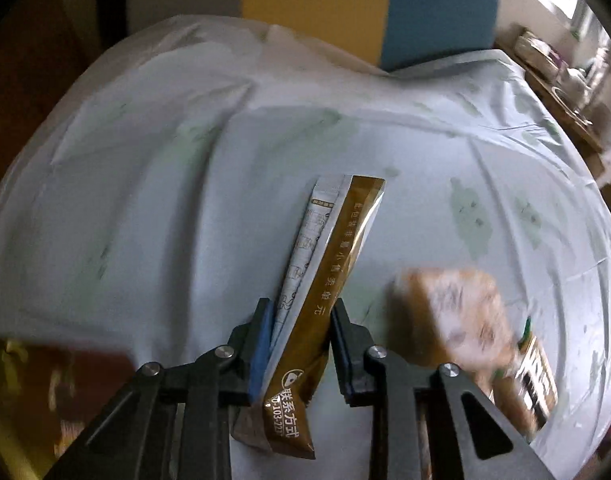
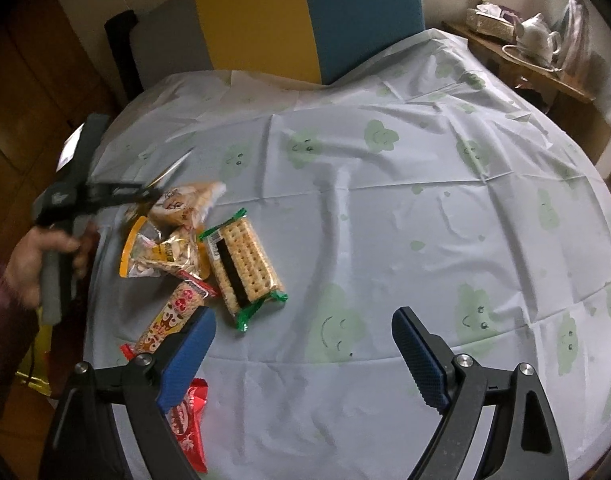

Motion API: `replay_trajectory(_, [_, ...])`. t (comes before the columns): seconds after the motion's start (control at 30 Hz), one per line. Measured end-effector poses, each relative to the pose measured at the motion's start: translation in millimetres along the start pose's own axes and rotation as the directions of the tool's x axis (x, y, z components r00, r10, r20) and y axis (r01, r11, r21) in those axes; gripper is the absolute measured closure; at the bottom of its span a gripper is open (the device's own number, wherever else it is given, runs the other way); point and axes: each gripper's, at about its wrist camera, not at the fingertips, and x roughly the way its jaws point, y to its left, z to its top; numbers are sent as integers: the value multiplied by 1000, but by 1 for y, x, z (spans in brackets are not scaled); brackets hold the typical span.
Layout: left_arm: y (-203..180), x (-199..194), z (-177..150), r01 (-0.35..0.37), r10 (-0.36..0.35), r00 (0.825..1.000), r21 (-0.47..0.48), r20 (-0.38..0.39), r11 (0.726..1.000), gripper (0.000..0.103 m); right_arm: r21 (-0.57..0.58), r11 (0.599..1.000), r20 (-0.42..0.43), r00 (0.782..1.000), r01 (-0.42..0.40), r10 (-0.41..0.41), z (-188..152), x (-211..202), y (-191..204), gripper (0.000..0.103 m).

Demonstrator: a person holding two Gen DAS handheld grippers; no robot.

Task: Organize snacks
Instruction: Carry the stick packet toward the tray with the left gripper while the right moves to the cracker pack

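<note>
Left wrist view: my left tool clamps a gold sachet; my right tool gapes wide over the worktop

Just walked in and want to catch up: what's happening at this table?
A person is sorting snacks on a cloth-covered table with two handheld grippers. The left gripper is shut on a long brown stick sachet, with a white sachet beside it. The right gripper hangs open and holds nothing, near the cracker pack and the other snack bags piled at the table's left side.
</note>
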Motion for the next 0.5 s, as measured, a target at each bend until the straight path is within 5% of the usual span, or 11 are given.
replay_trajectory(0.5, [-25,-51,-134,-37,43,996,-77,78,996,74,8,998,24,998,60,-60,-1,-5,-9,13])
